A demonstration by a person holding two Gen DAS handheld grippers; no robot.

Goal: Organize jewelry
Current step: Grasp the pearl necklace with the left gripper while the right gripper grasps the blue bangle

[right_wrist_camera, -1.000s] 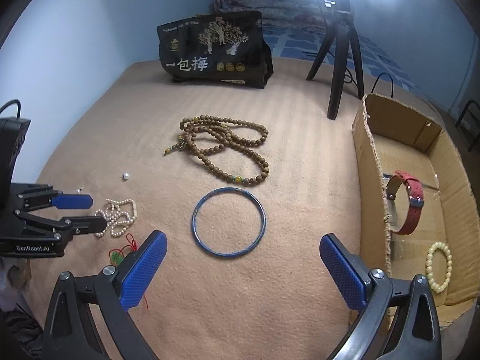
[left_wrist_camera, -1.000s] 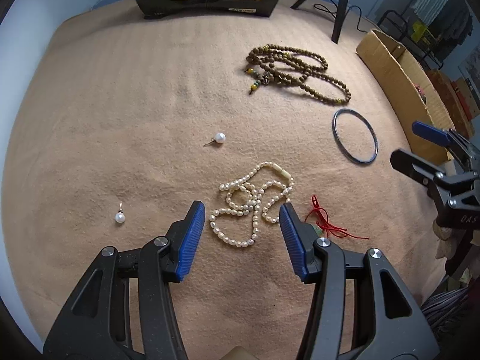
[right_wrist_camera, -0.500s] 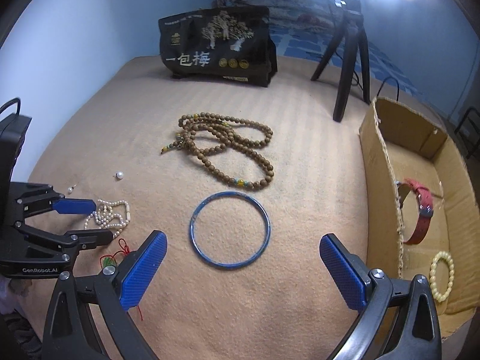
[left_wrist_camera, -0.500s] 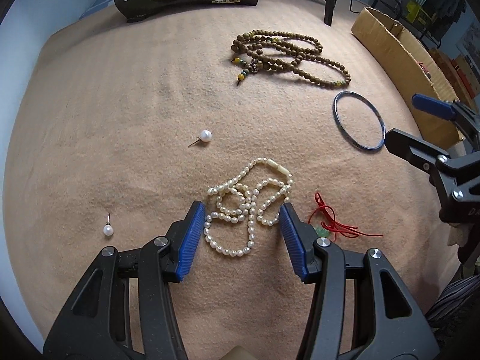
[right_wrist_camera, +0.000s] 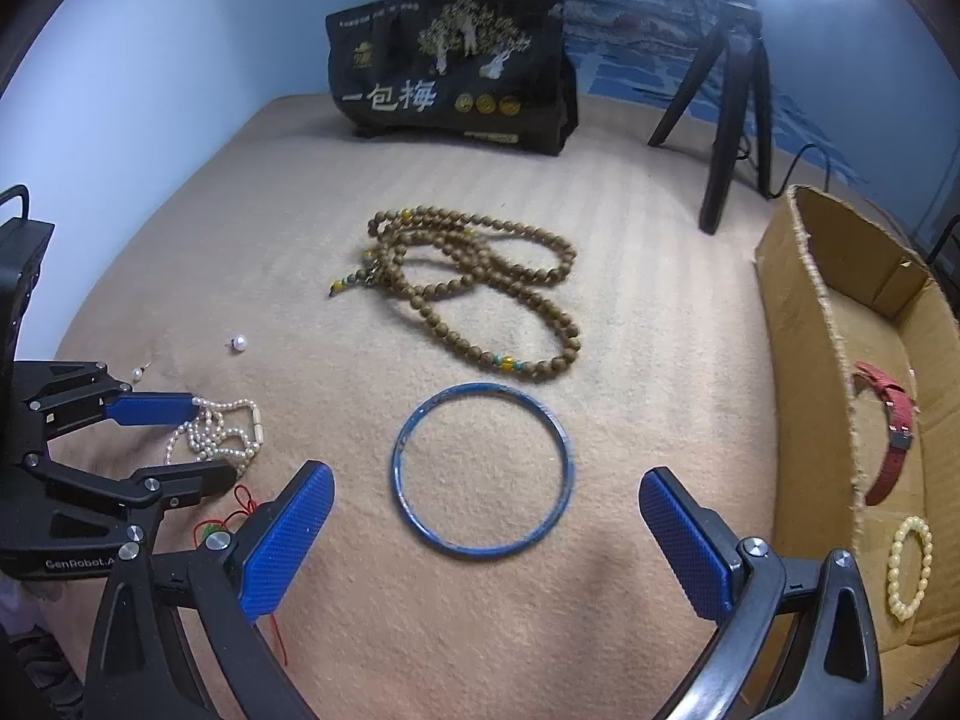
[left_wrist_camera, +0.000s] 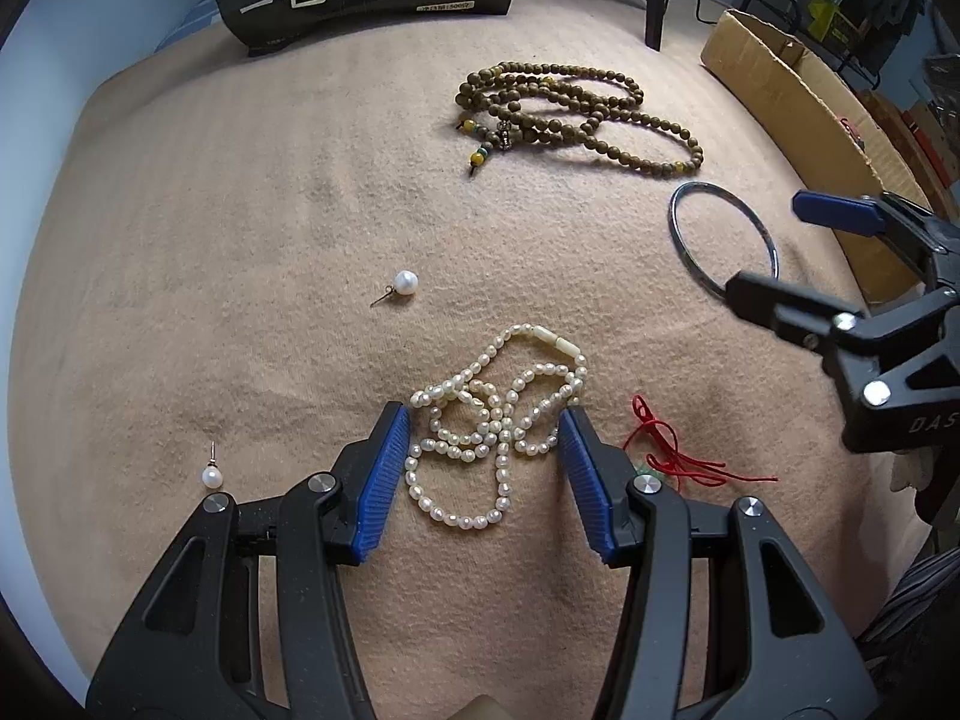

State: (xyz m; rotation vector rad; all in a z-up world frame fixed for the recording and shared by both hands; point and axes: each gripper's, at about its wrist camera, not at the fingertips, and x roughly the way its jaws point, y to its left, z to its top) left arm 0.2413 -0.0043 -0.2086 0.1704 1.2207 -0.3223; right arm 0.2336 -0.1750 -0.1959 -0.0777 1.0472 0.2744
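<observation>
The tan blanket point(right_wrist_camera: 600, 276) covered the whole surface, and every loose piece lay on it. At its far edge stood a black bag point(right_wrist_camera: 456, 66) with printed characters; the right wrist view showed it whole, with a tripod point(right_wrist_camera: 735, 96) beside it, while the left wrist view cut both off at the top.

The cardboard box point(right_wrist_camera: 804, 324) sat at the right edge. Only the right wrist view looked inside, where a red watch strap point(right_wrist_camera: 897, 420) and a pale bead bracelet point(right_wrist_camera: 912, 564) lay; the left wrist view caught just its outer wall point(left_wrist_camera: 798, 102).

The right tool point(right_wrist_camera: 480, 528) was spread wide and empty, its blue pads either side of the blue bangle point(right_wrist_camera: 480, 471). Beyond that lay the brown bead necklace point(right_wrist_camera: 474, 288), coiled in loops.

The left tool point(left_wrist_camera: 485, 468) was also released, holding nothing, its pads flanking the heaped pearl necklace point(left_wrist_camera: 492, 420), near touching its edges. A red cord point(left_wrist_camera: 672, 456) lay just right of it.

The left wrist view showed two pearl earrings clearly, one point(left_wrist_camera: 403, 283) beyond the necklace, the other point(left_wrist_camera: 211, 474) well to its left; in the right wrist view they were small specks.
</observation>
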